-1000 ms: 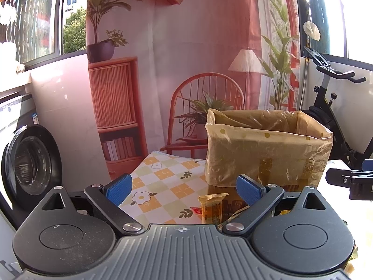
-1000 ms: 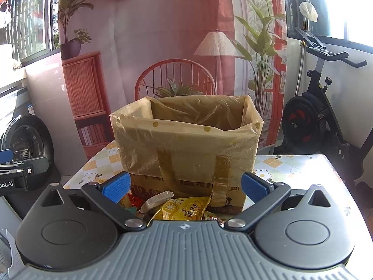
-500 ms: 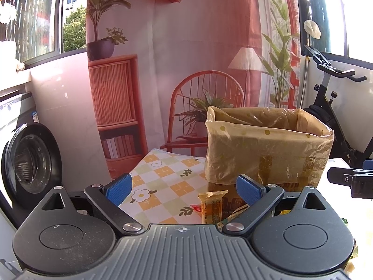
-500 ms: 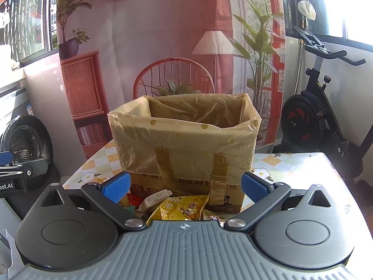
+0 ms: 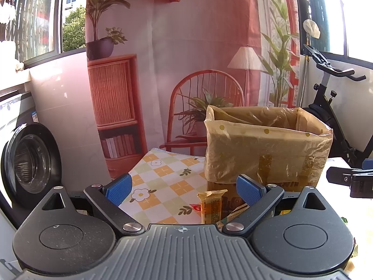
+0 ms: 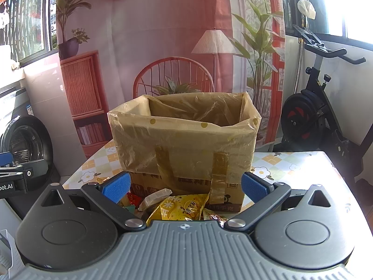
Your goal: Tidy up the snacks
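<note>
A cardboard box lined with a yellow-brown plastic bag stands on the table; it also shows in the left wrist view. Snacks lie in front of it: a yellow packet, a white-wrapped piece and red wrappers. The left wrist view shows an orange-yellow packet standing by the box. My left gripper is open and empty, short of that packet. My right gripper is open and empty above the snack pile. The box's inside is hidden.
The table wears a checked flower cloth. A washing machine stands at the left, an exercise bike at the right. A printed backdrop hangs behind the table. The other gripper shows at each view's edge.
Both views have crept slightly; the box sits a little lower and nearer in the right wrist view. Both grippers stay open and empty.
</note>
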Demonstrator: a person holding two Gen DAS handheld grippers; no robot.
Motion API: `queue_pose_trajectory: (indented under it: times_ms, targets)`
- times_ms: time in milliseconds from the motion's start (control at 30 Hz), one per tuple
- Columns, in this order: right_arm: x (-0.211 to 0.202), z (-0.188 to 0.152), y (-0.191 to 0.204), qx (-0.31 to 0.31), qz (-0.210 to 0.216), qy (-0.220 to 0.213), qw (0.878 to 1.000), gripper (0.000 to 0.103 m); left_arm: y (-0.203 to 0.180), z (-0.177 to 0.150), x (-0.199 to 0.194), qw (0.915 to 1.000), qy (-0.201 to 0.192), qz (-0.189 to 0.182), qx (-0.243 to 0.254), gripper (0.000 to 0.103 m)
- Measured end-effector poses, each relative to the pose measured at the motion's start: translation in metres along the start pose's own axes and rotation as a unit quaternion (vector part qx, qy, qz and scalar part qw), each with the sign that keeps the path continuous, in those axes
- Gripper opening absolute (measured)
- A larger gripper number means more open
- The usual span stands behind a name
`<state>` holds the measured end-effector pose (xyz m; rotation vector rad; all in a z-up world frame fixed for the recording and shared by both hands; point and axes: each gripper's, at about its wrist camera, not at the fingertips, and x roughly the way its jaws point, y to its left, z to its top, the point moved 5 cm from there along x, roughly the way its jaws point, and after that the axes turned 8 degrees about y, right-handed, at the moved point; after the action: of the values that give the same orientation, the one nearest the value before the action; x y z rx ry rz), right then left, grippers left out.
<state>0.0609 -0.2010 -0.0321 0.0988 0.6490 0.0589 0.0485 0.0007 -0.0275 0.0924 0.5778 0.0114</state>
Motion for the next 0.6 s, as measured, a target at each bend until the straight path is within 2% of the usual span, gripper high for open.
queue_pose_trajectory:
  times_ms: [600]
  targets:
    - [0.0003,-0.0003,-0.0008,0.001,0.001,0.001,1.000,0.103,-0.0014,-0.0025,0.0001,1.0000,0.001,0.000,0.000,0.098]
